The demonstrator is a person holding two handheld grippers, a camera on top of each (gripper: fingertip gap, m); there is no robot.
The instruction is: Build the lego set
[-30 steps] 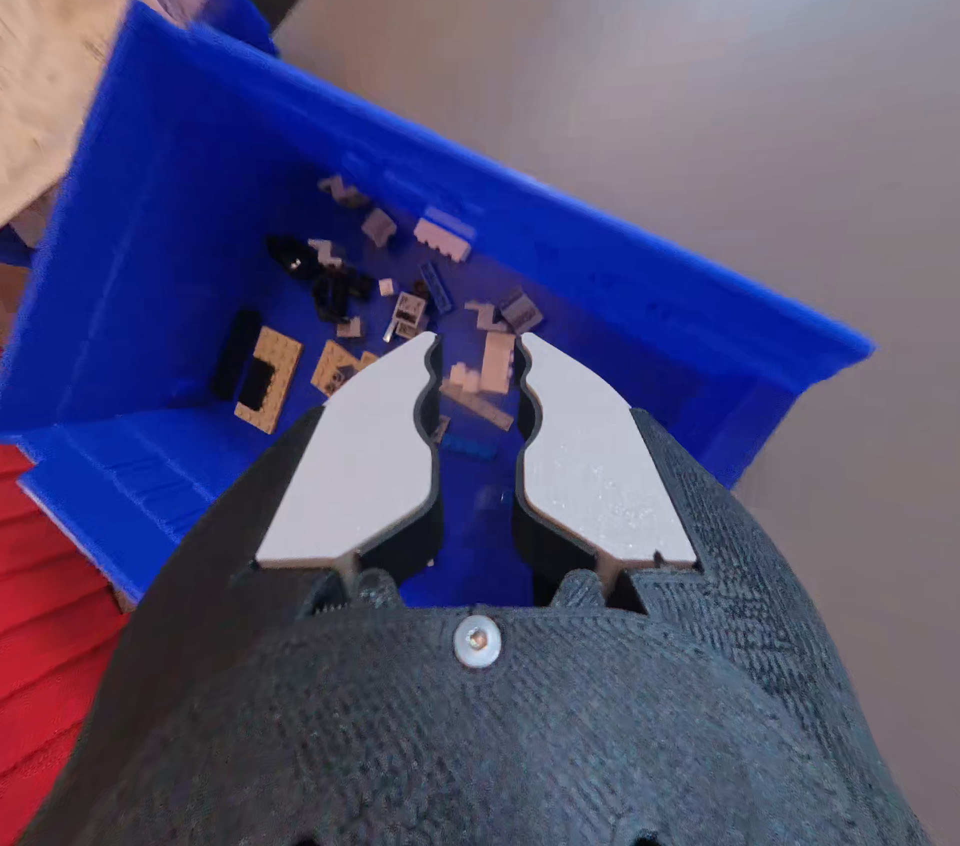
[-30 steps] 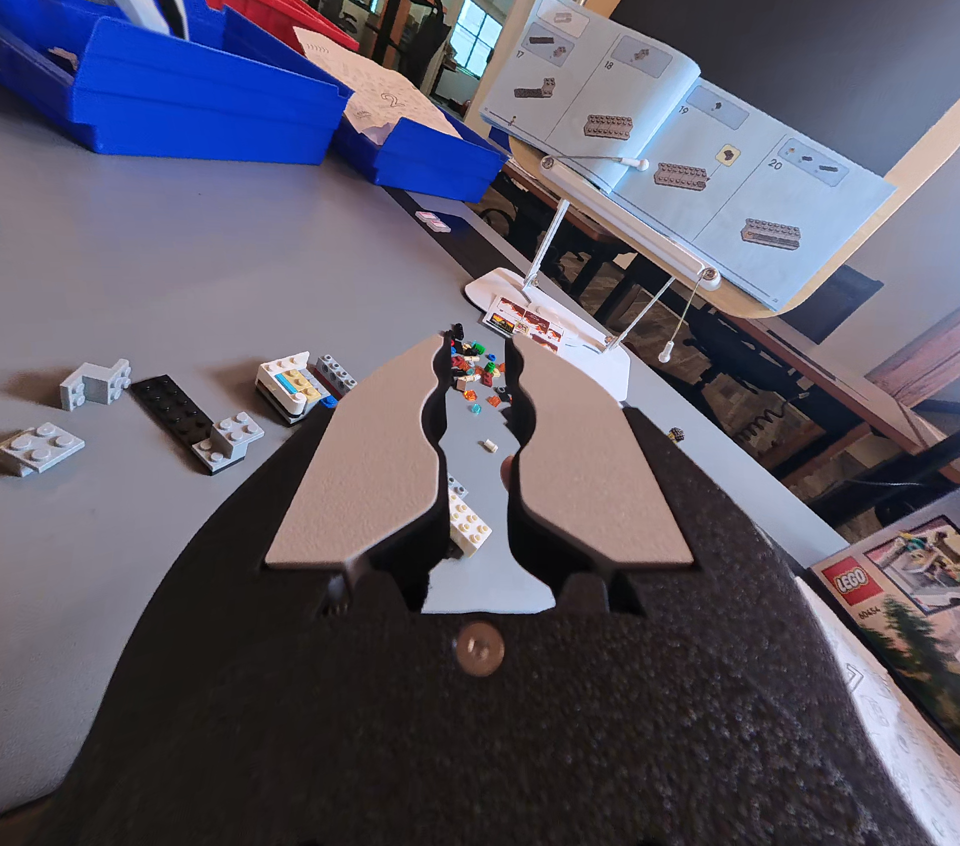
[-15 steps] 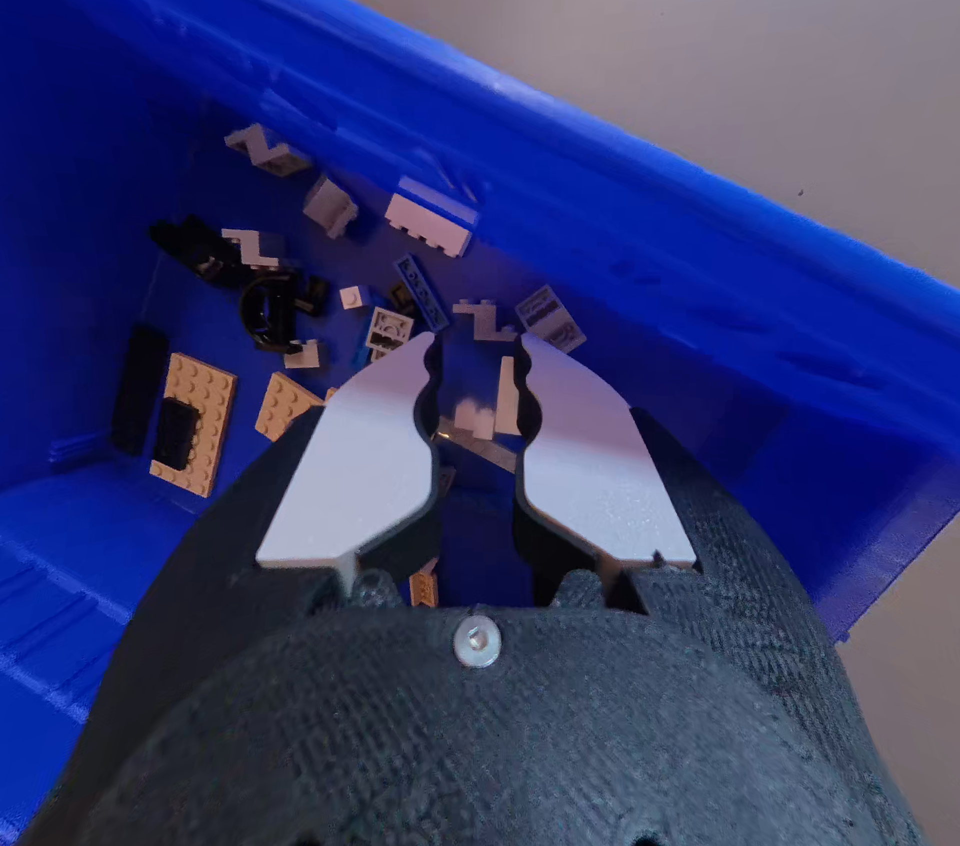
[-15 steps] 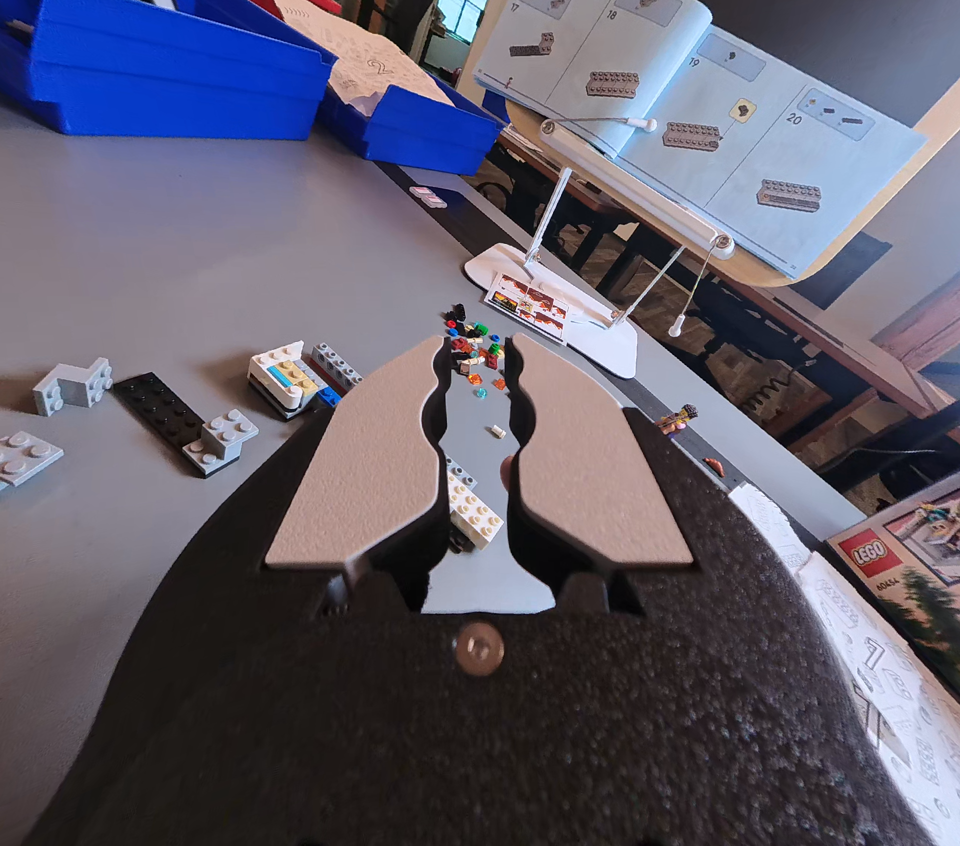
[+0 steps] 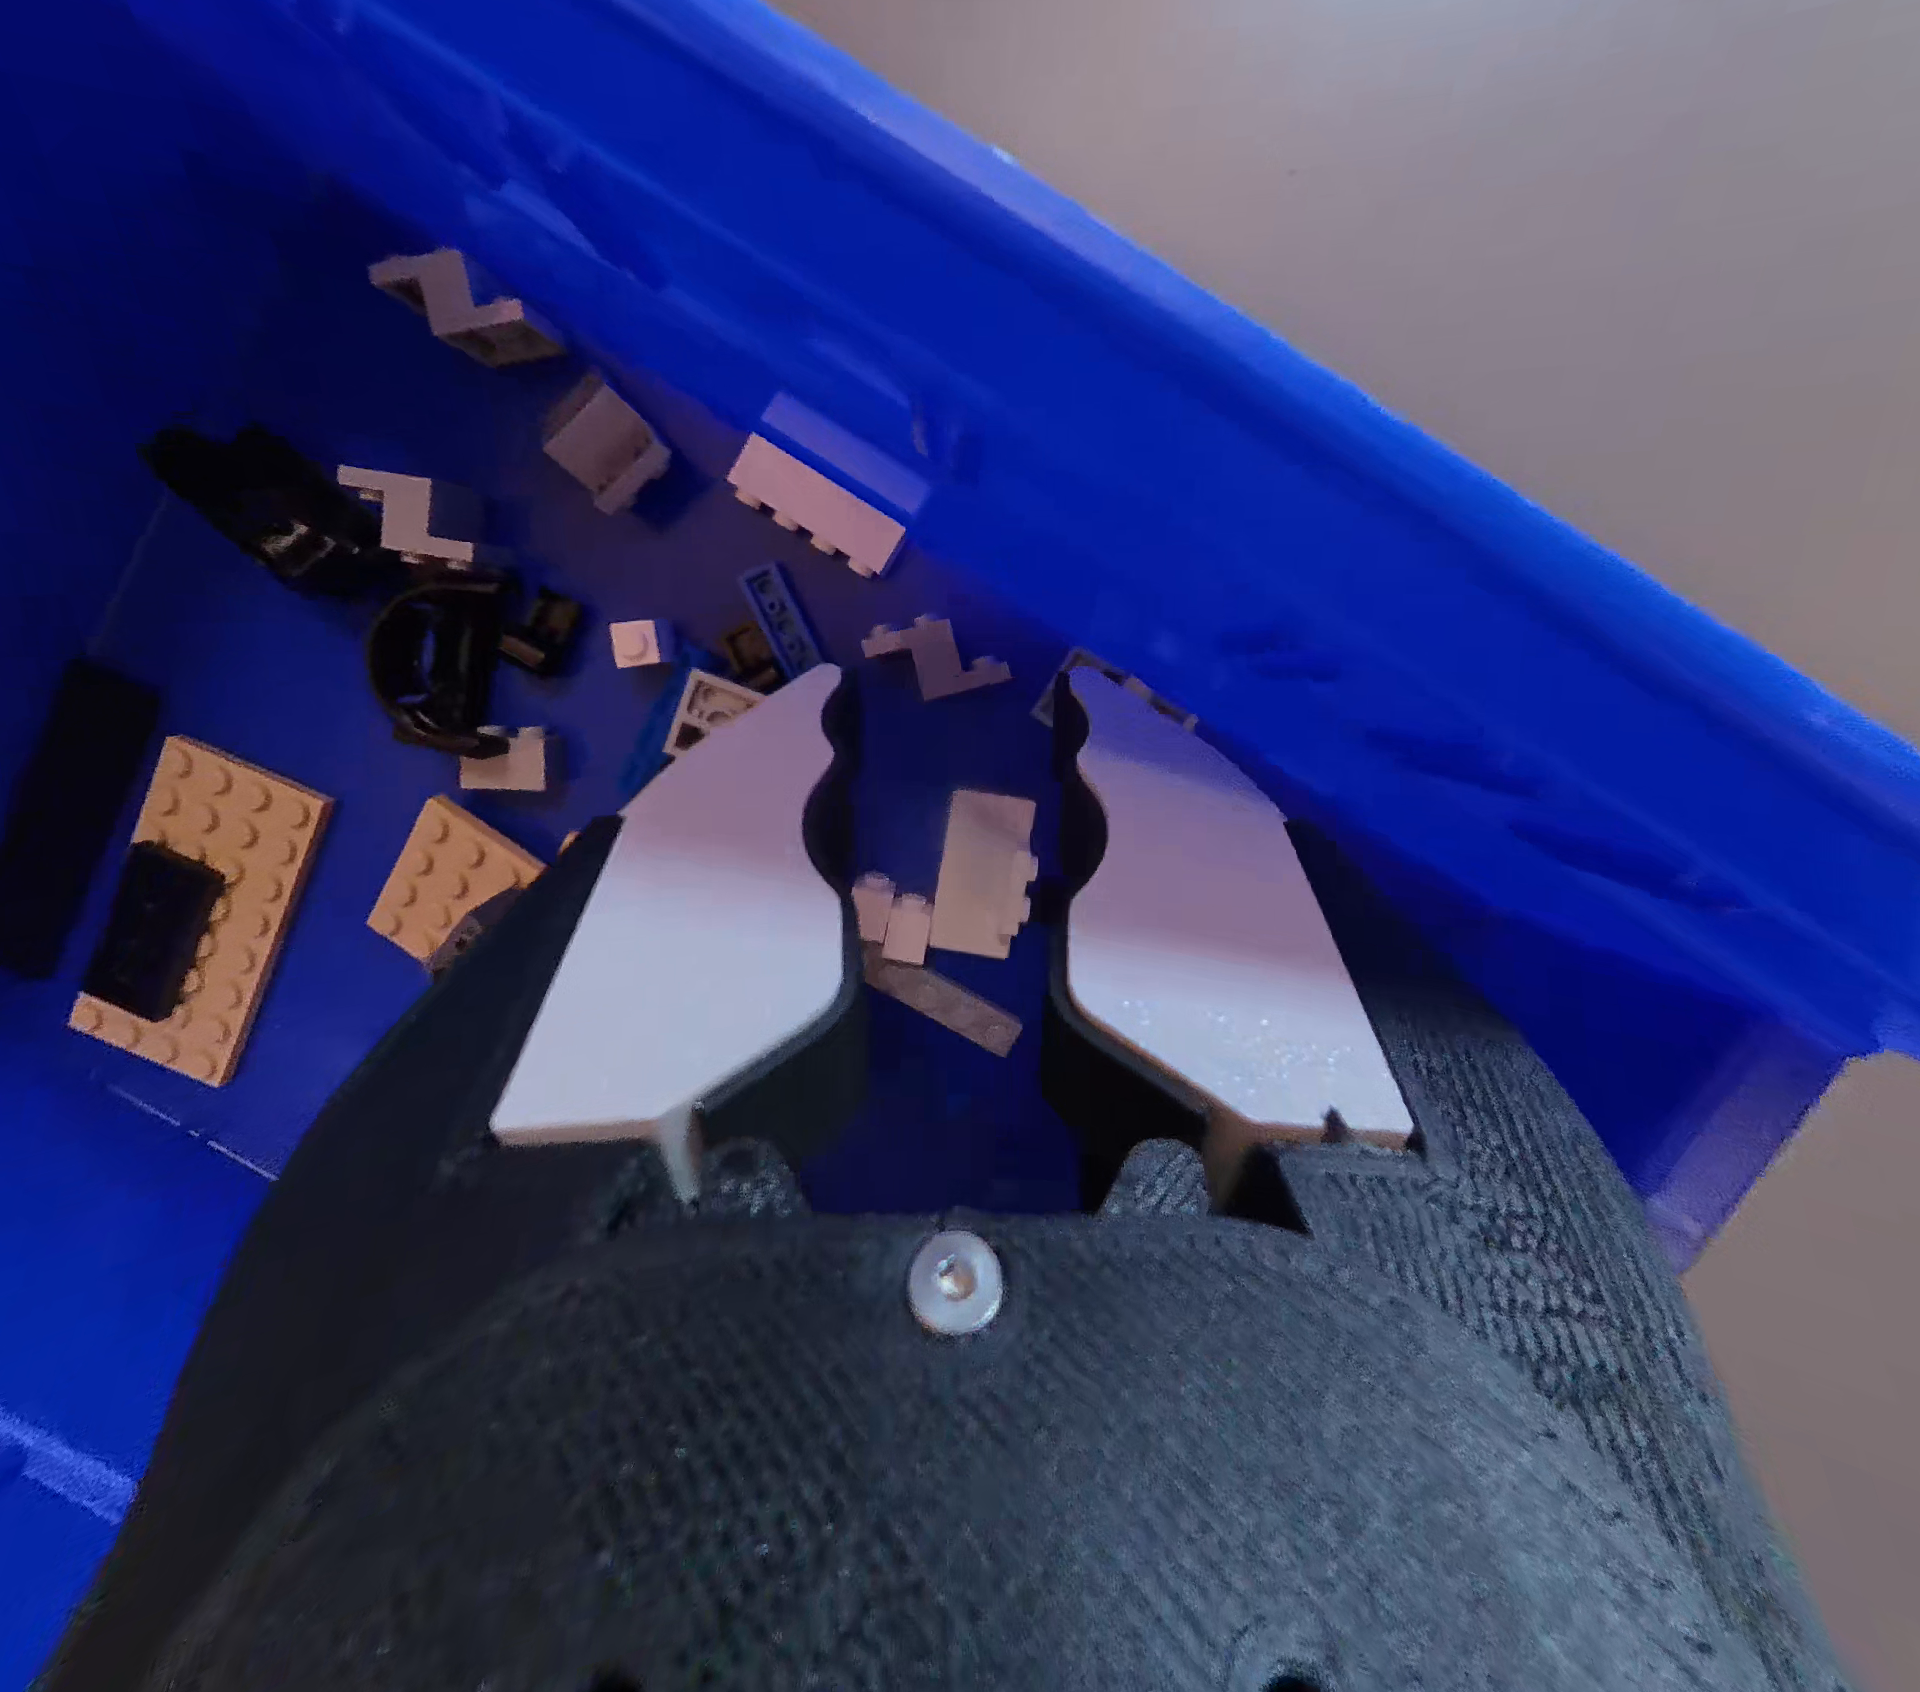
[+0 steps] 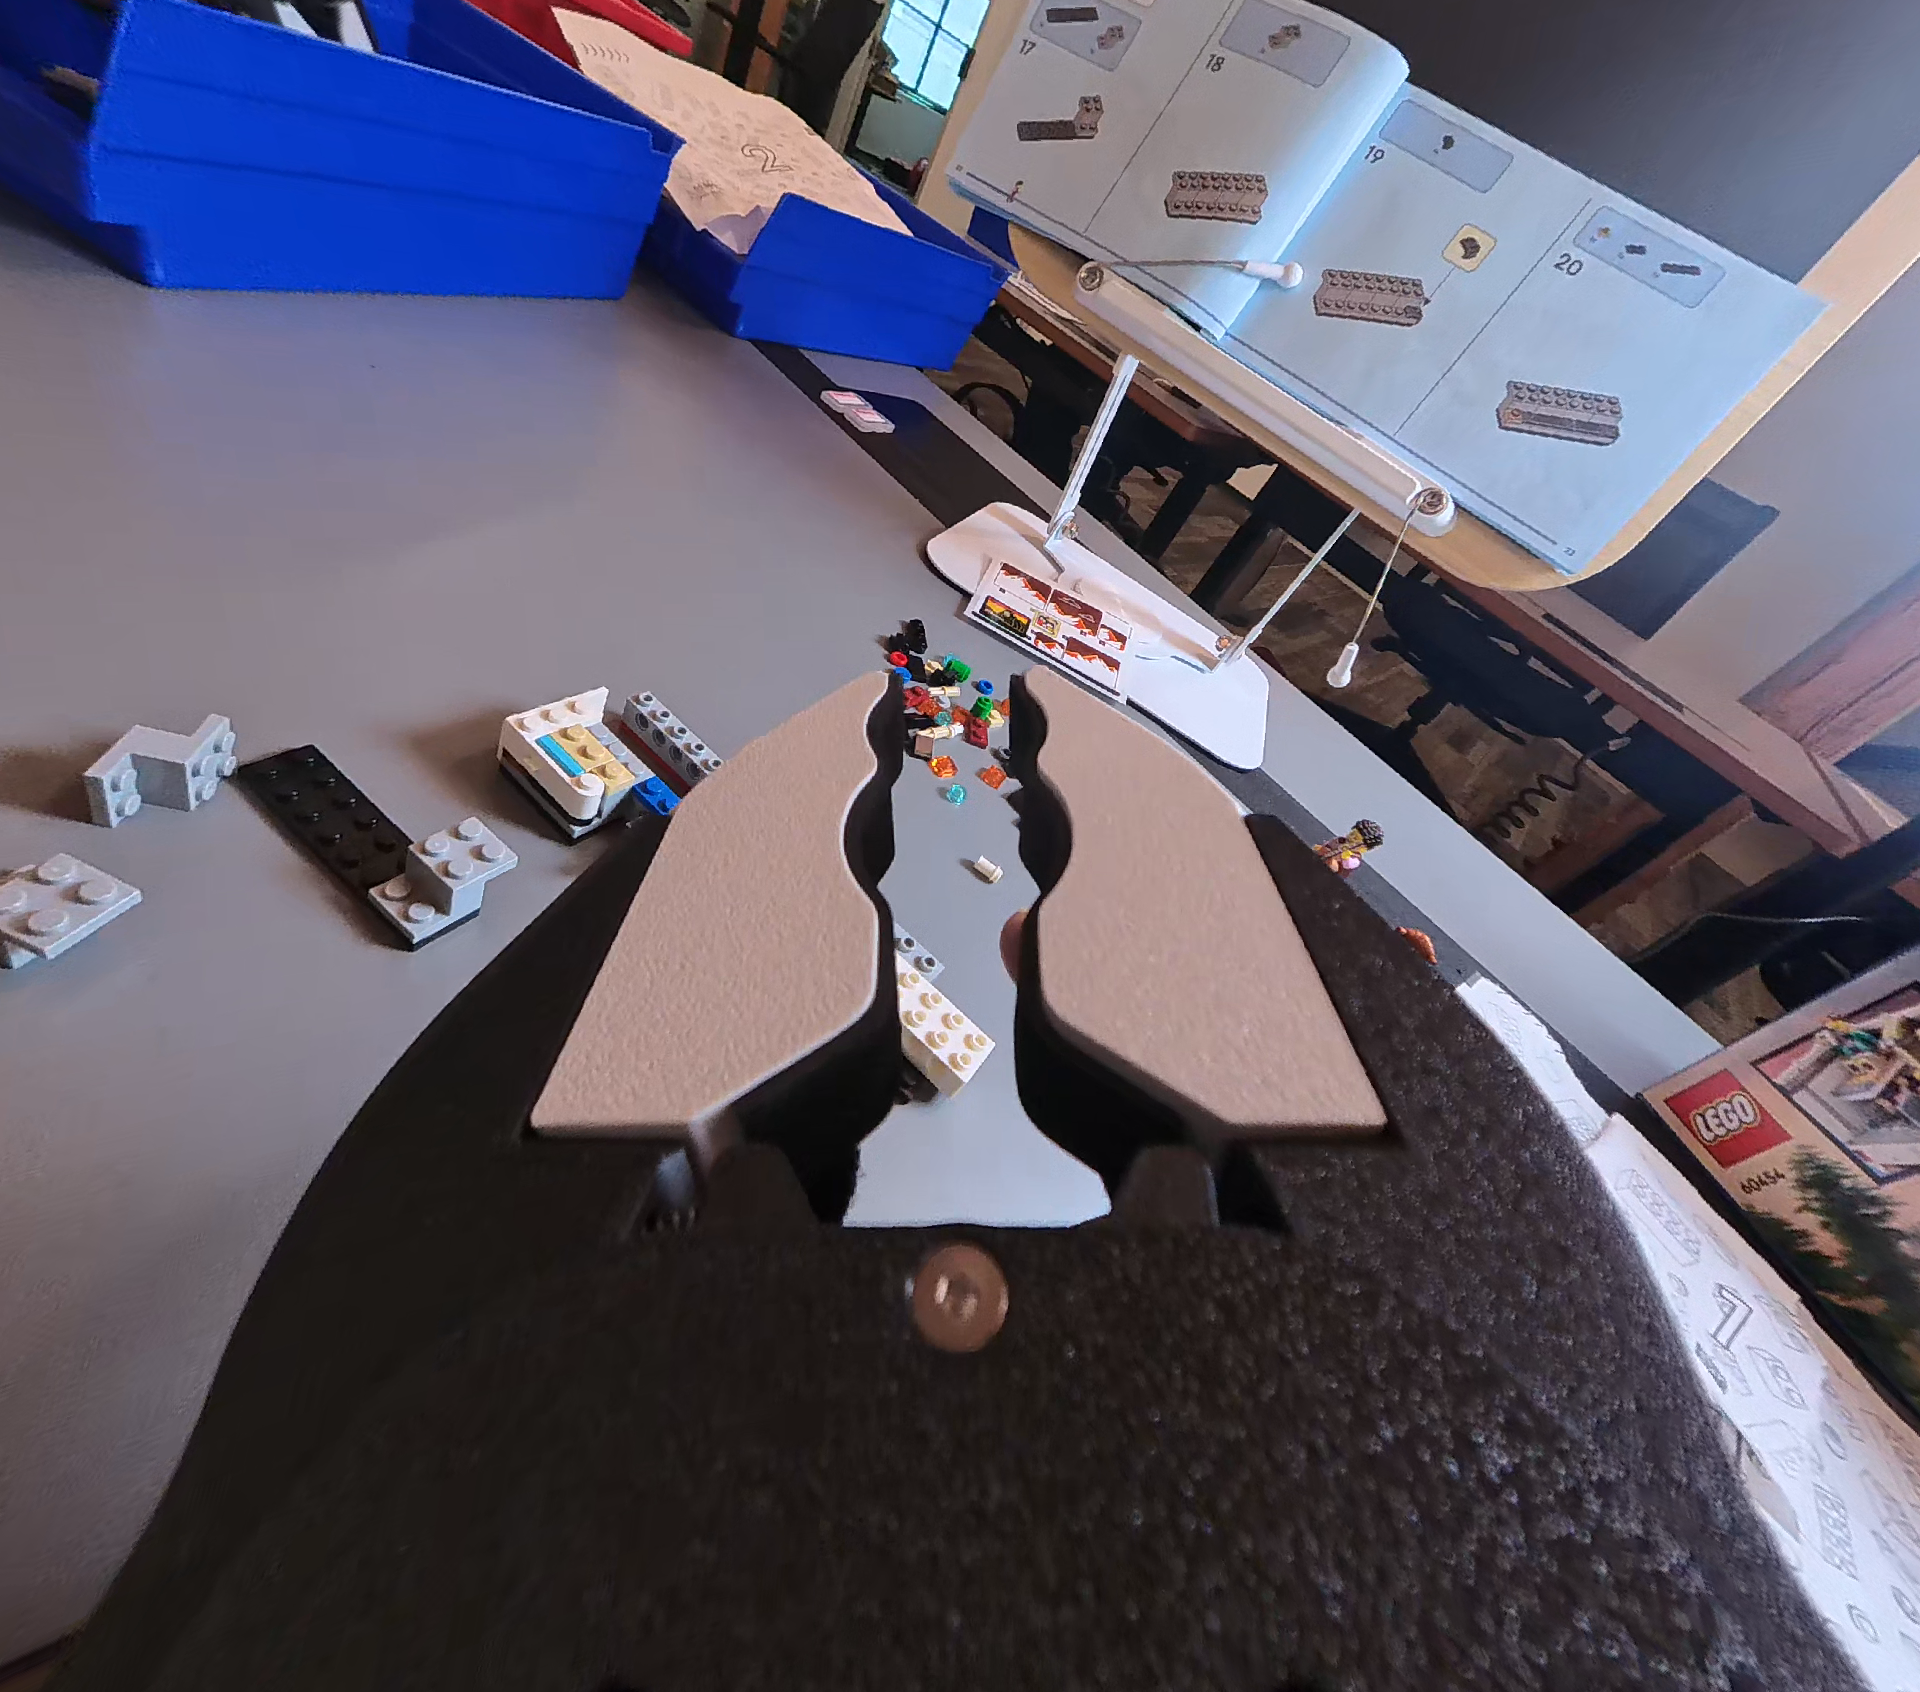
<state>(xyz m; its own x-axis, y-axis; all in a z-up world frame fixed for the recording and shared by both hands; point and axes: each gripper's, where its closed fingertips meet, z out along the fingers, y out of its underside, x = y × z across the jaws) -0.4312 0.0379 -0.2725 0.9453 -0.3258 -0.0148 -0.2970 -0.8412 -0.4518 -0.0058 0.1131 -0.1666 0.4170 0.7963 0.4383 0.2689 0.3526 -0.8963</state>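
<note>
The left gripper (image 5: 951,686) hangs with its jaws apart, holding nothing, over a small white plastic brick (image 5: 982,873) in the blue plastic bin (image 5: 1195,416). Go down slowly, keep that brick in the middle, and squeeze its flat sides. The right gripper (image 6: 956,686) waits over the grey table (image 6: 436,520), apart and empty too.

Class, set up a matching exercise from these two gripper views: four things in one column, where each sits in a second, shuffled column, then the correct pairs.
Things
1. tan studded plate
2. instruction booklet
3. black plate
4. left gripper

Places
A. lying on the grey table
B. flat on the floor of the blue bin, carrying a black piece
C. open, above loose white pieces in the bin
D. propped open on a white stand

Pairs: 1-B, 2-D, 3-A, 4-C
</note>
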